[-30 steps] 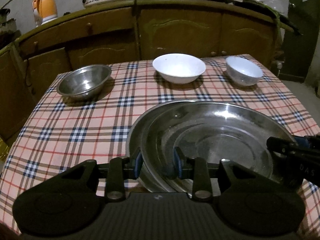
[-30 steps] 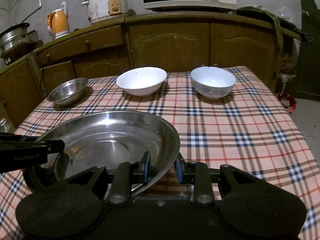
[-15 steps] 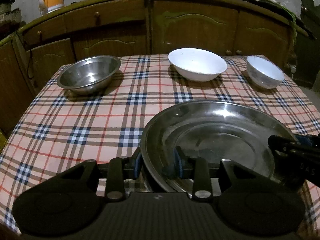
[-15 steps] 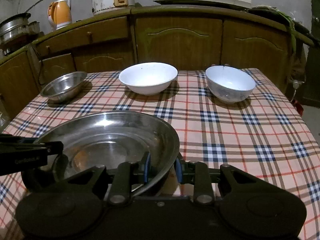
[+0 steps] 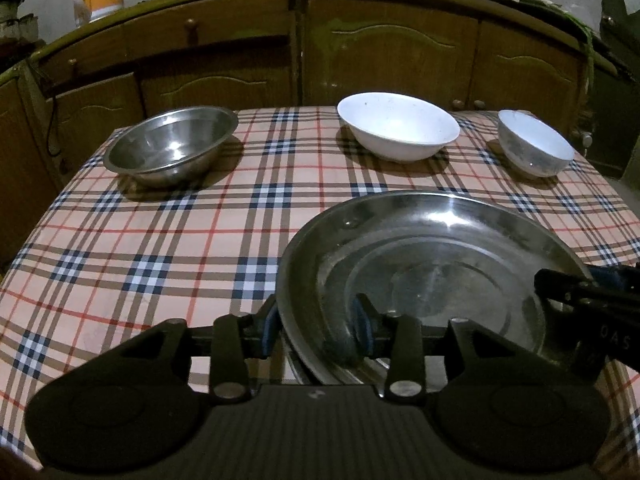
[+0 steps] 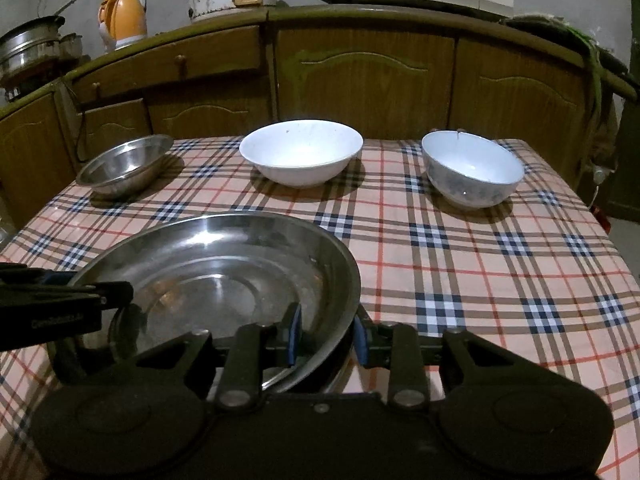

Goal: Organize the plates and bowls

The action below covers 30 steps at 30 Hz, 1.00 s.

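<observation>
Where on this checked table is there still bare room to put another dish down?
Bare cloth lies left of the steel plate, in front of the steel bowl, and to its right, in front of the small patterned bowl. The back row, with the white bowl in the middle, is crowded.

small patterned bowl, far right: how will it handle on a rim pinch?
The small bowl looks glazed ceramic, so probably stiff but slick between pads, and it may chip if knocked. It stands deep on a narrow base, so a sideways push could tip it rather than slide it over the tablecloth. Likely heavier than the steel bowl.
</observation>
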Tool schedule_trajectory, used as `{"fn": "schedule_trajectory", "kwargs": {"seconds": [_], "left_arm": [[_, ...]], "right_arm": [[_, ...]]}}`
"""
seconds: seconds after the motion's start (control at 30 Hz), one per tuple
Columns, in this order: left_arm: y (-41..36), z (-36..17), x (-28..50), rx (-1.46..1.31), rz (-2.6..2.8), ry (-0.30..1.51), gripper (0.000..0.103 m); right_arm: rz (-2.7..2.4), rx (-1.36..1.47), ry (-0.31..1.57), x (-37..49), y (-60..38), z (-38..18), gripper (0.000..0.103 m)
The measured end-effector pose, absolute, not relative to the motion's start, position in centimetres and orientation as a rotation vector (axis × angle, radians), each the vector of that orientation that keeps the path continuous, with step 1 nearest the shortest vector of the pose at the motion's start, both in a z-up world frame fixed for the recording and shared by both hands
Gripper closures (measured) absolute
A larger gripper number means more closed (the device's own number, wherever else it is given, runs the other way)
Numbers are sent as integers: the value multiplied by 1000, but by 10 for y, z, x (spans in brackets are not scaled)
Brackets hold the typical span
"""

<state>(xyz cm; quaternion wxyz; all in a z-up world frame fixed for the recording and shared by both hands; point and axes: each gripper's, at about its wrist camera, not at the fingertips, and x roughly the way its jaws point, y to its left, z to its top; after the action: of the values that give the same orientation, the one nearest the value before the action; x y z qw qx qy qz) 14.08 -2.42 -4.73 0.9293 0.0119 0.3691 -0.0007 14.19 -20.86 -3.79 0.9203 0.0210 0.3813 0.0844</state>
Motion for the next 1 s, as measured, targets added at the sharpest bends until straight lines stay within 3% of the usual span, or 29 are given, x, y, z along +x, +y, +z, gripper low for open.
{"fn": "schedule_trajectory", "kwargs": {"seconds": [0.07, 0.17, 0.37, 0.5, 0.6, 0.7, 1.0], "left_arm": [[-24, -47, 141, 21, -2, 756, 63], [-22, -48, 140, 13, 1, 753, 63], [-17, -48, 138, 4, 7, 762, 61], [-12, -47, 135, -8, 15, 757, 46], [-9, -46, 137, -22, 22, 763, 37], [-6, -49, 141, -29, 24, 774, 33], [-1, -60, 156, -41, 9, 815, 32]], "right_arm": [[175, 43, 788, 142, -209, -37, 65], [173, 44, 789, 141, -210, -37, 51], [156, 66, 785, 137, -220, -35, 37], [149, 105, 770, 131, -230, -32, 22], [158, 128, 775, 130, -233, -31, 22], [157, 140, 766, 128, -233, -32, 22], [176, 220, 871, 142, -233, -56, 22]]}}
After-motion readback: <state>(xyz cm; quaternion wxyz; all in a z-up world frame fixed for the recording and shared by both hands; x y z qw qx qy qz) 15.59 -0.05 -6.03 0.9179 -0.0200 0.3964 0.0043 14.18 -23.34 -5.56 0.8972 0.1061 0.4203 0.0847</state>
